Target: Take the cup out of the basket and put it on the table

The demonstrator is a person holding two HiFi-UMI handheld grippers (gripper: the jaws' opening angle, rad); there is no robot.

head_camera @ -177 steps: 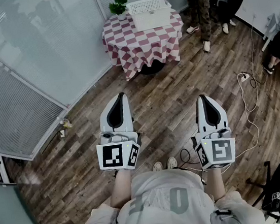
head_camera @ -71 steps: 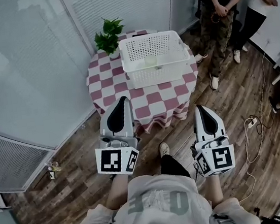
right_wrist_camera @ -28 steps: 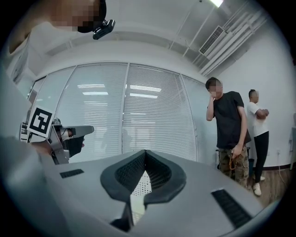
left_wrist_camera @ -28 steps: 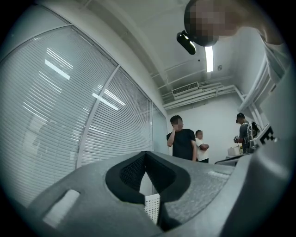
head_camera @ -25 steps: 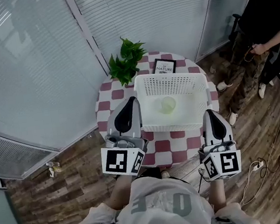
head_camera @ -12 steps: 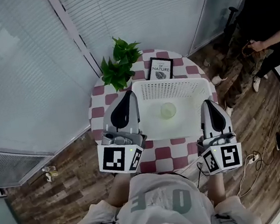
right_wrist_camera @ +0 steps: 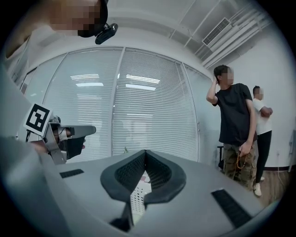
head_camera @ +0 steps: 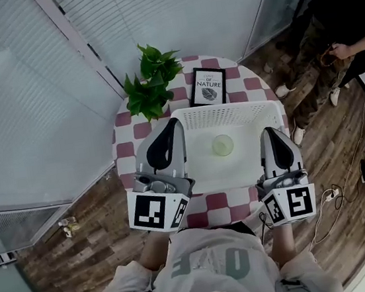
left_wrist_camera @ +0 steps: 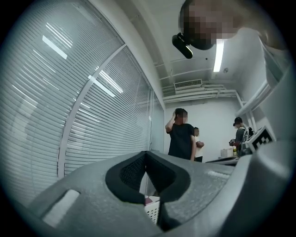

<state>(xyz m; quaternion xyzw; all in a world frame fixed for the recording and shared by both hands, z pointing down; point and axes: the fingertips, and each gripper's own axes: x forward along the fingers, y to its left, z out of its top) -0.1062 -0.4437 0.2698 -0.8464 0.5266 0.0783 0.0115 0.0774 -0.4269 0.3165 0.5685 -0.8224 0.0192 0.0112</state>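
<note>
Nearest, left gripper [head_camera: 170, 129] and right gripper [head_camera: 269, 136] were held side by side, pointing forward over the near corners of the basket [head_camera: 224, 111]. Both had jaws pressed together, with nothing in either. Cup [head_camera: 222, 145] stood upright mid-basket, mouth up, long axis vertical, touched by neither. Basket sat on the checkered table [head_camera: 129, 149]. Beyond it stood a plant [head_camera: 151, 86] and a framed picture [head_camera: 207, 86].
</note>
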